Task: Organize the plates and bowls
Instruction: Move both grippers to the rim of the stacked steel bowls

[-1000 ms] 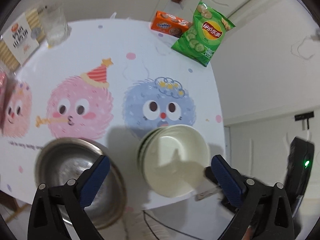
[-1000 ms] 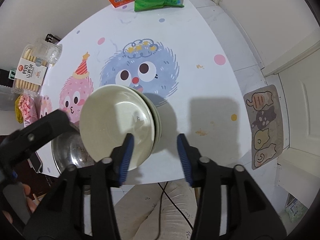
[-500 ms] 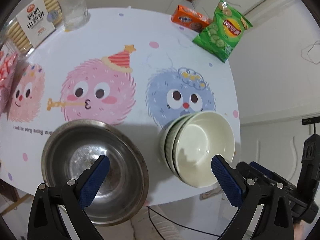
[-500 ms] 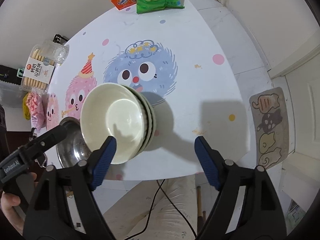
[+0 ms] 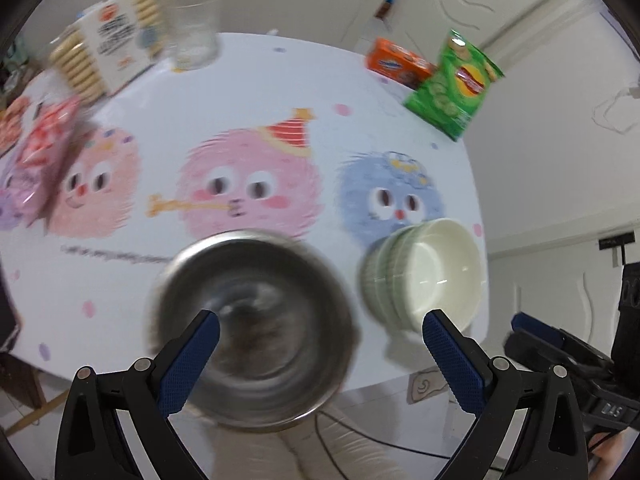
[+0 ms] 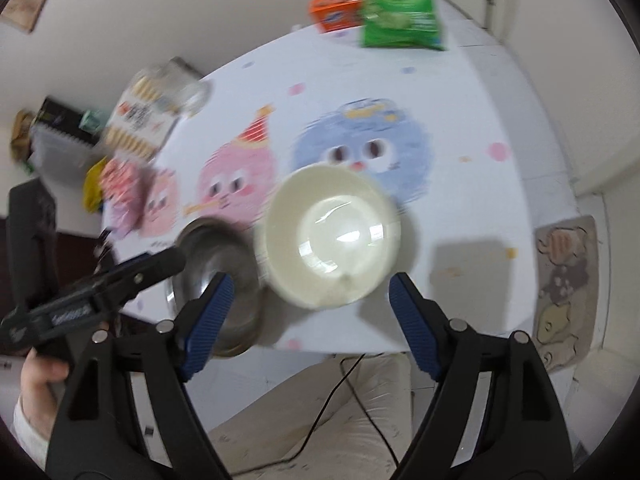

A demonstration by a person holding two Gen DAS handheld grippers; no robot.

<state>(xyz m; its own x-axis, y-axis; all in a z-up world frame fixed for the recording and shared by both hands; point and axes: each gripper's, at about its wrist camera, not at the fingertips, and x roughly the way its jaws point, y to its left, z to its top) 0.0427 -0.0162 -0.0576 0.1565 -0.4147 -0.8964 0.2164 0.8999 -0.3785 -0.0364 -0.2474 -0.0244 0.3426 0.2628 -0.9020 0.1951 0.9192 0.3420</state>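
At the table's near edge, round steel bowl (image 5: 252, 328) sits left of the nested cream ceramic bowls (image 5: 428, 272), just apart. Left gripper (image 5: 318, 360) spread wide over the steel bowl, right gripper (image 6: 310, 320) spread, empty. Likely next: grasp steel bowl's rim. Cartoon-print white tablecloth (image 5: 240, 120); snacks at the far side; plain white walls.

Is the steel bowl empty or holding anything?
Apparently empty: the steel bowl shows only bare metal inside, though motion blur could hide small residue.

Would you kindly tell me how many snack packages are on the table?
4: green crisp bag and orange box at the far edge; biscuit tray and pink packet on the left. Others may be hidden.
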